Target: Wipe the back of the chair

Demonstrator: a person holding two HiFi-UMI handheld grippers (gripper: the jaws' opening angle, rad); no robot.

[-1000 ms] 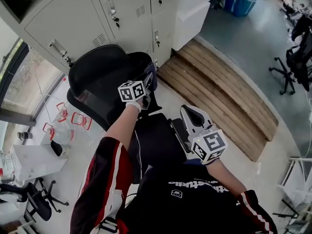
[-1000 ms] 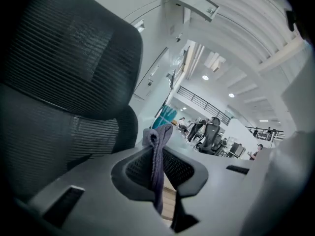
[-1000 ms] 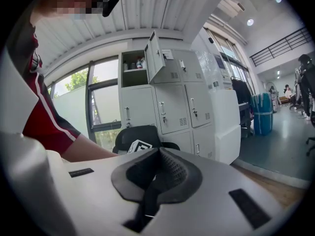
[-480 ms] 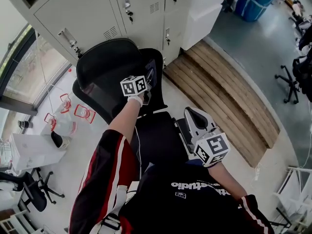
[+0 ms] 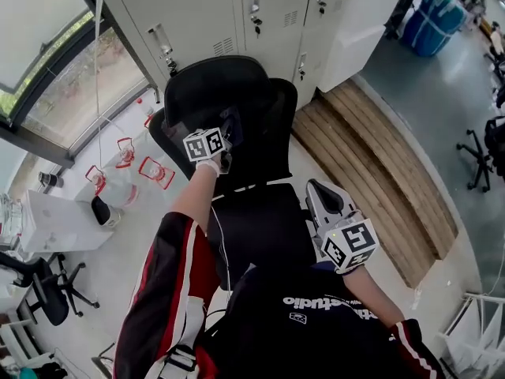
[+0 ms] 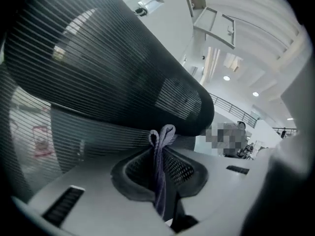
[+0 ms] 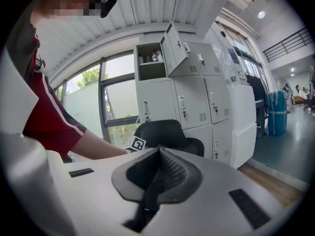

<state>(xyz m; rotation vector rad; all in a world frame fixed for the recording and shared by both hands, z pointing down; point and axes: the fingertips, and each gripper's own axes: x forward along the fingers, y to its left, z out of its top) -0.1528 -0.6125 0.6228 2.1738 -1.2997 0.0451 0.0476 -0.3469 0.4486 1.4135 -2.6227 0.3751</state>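
1. Head view: The black chair [image 5: 260,227] stands close in front of grey lockers [image 5: 197,10]. A wooden platform [image 5: 371,156] lies at its right and a window [image 5: 47,61] at its left, so little open floor is left either side. The left hand-held gripper [image 5: 229,135] is raised against the chair's backrest [image 5: 225,89]. The right hand-held gripper [image 5: 313,189] hangs low beside the seat, well apart from the backrest. The person's torso hides the seat's front edge.
2. Left gripper view: The jaws are clenched on a purple cloth [image 6: 161,151], its folded tip poking up. The mesh backrest fills the frame just ahead; contact cannot be made out.
3. Right gripper view: The jaws are pressed together with nothing between them. The chair stands beyond, before the lockers, where one upper locker door [image 7: 173,47] hangs open. A red sleeve [image 7: 47,117] blocks the left side.
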